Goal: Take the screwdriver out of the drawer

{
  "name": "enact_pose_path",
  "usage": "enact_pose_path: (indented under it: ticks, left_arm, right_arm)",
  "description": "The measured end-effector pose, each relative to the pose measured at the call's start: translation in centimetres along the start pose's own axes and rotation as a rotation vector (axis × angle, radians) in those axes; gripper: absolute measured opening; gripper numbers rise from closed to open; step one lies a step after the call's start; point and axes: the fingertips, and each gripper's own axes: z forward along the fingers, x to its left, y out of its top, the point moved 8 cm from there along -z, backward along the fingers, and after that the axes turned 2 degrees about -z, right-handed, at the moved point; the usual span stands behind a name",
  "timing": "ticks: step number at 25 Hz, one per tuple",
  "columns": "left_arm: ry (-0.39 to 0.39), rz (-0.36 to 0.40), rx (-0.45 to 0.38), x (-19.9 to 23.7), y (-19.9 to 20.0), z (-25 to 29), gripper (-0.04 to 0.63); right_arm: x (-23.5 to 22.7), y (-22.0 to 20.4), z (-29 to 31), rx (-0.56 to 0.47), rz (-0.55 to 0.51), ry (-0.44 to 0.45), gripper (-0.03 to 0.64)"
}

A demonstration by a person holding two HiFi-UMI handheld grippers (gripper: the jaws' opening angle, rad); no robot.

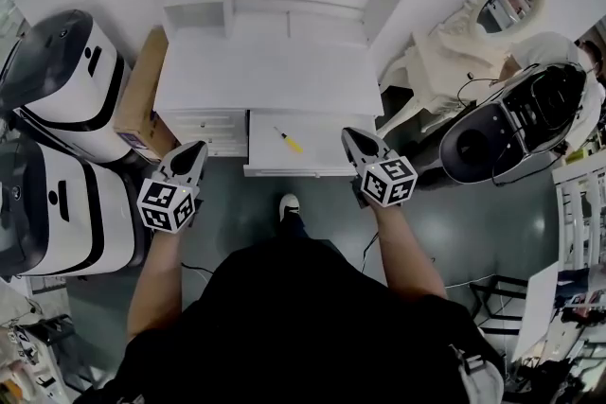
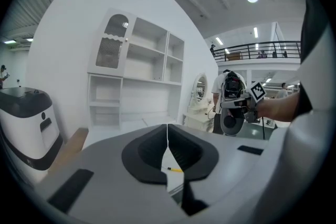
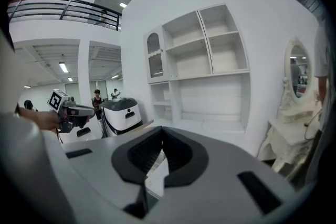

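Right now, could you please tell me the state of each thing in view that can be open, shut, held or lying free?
Drawer: pulled open.
Screwdriver: lying loose in the drawer, not gripped.
Side drawers: closed.
Left gripper: jaws together, holding nothing.
Right gripper: jaws together, holding nothing.
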Motion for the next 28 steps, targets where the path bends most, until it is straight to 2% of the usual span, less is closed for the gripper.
enact_pose_path:
  ticks: [14,22,28]
  left_arm:
    - [0.037,0.001,0.044,3.5,1.4,7.1,0.021]
    - [0.07,-0.024,0.053,4.7,1.7,10.9,0.021]
    - [0.076,-0.049,0.079,5.1,0.7,13.6,0.021]
  right_arm:
    - [-6.7,0.5,7.4,0.039,0.008,0.026,0.014]
    - [-10.5,0.8,11.0,0.068,0.009,0.052,0.014]
    - [-12.1,-0.7,13.8,0.118,0.013,0.089,0.014]
